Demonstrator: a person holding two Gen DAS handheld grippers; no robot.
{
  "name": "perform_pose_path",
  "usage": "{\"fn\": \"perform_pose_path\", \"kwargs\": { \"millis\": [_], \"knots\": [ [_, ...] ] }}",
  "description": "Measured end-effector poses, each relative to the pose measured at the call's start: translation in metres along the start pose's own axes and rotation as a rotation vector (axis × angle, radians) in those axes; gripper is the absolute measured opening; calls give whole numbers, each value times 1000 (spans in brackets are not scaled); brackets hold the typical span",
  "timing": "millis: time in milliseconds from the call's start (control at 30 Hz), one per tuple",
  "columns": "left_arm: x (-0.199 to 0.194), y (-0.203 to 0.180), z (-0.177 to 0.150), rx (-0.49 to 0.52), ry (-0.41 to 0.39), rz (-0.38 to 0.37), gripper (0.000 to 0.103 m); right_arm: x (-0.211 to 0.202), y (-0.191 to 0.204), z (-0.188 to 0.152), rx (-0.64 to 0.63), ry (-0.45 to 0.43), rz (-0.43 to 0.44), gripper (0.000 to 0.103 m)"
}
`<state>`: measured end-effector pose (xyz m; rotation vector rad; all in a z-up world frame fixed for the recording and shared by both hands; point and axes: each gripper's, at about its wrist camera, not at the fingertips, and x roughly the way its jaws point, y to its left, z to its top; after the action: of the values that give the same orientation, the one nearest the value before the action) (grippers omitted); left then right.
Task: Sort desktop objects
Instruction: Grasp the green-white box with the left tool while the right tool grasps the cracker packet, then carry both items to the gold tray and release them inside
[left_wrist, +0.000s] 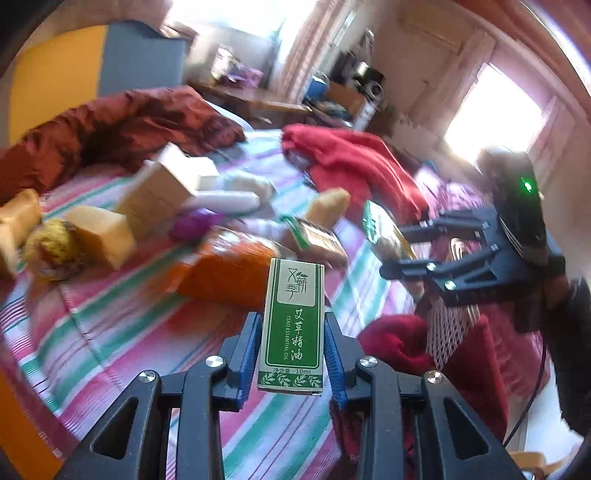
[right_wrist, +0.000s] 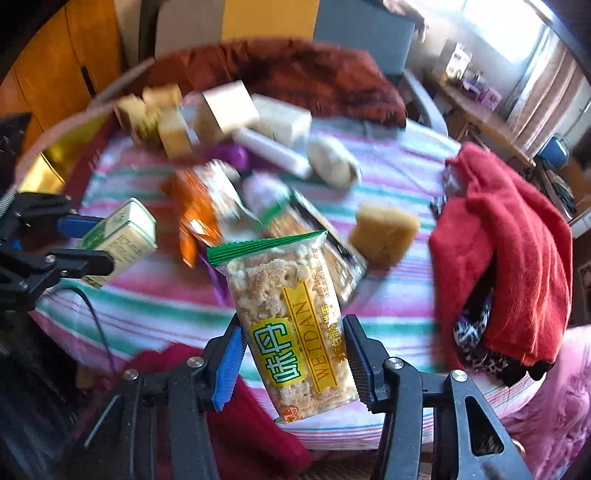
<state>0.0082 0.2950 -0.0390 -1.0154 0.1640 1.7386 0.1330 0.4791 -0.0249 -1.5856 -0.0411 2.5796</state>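
Left gripper (left_wrist: 291, 354) is clamped on a green carton (left_wrist: 293, 325), lower centre of its frame, held upright clear of the striped cloth (left_wrist: 122, 325). Right gripper (right_wrist: 295, 363) pinches a snack bar packet (right_wrist: 291, 328) at lower centre, also lifted off. Both probably carried off for sorting; the blurred pile (right_wrist: 229, 147) upper left remains.

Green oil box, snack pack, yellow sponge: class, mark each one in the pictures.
Green oil box (left_wrist: 291, 325), left wrist view, front label.
Snack pack (right_wrist: 291, 332), right wrist view, yellow label.
Yellow sponge (right_wrist: 384, 234), right wrist view, top face.
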Motion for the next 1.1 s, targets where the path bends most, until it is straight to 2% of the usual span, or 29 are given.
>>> {"fn": "perform_pose_path", "kwargs": {
  "millis": [100, 267, 467, 667, 700, 767, 833, 900, 933, 1100],
  "knots": [
    [-25, 12, -3, -50, -53, 42, 33, 0, 10, 26, -2, -56, 40, 52],
    [-70, 41, -20, -144, -136, 169, 33, 5, 61, 55, -41, -120, 150, 52],
    [-138, 99, -54, -342, -228, 375, 33, 20, 139, 99, -120, -148, 300, 52],
    [-190, 162, -96, -526, -251, 619, 34, 42, 224, 141, -162, -133, 462, 52],
    [-199, 173, -105, -562, -263, 662, 35, 47, 238, 148, -163, -124, 488, 52],
    [-210, 187, -119, -611, -256, 724, 47, 59, 268, 161, -147, -105, 537, 53],
    [-218, 199, -132, -664, -260, 740, 54, 71, 291, 167, -132, -78, 586, 56],
    [-224, 205, -145, -698, -261, 740, 55, 79, 312, 170, -122, -61, 620, 57],
    [-226, 207, -151, -709, -260, 751, 56, 82, 319, 170, -118, -50, 626, 60],
    [-232, 202, -160, -722, -281, 756, 56, 88, 339, 161, -139, -21, 623, 60]
  ]
}}
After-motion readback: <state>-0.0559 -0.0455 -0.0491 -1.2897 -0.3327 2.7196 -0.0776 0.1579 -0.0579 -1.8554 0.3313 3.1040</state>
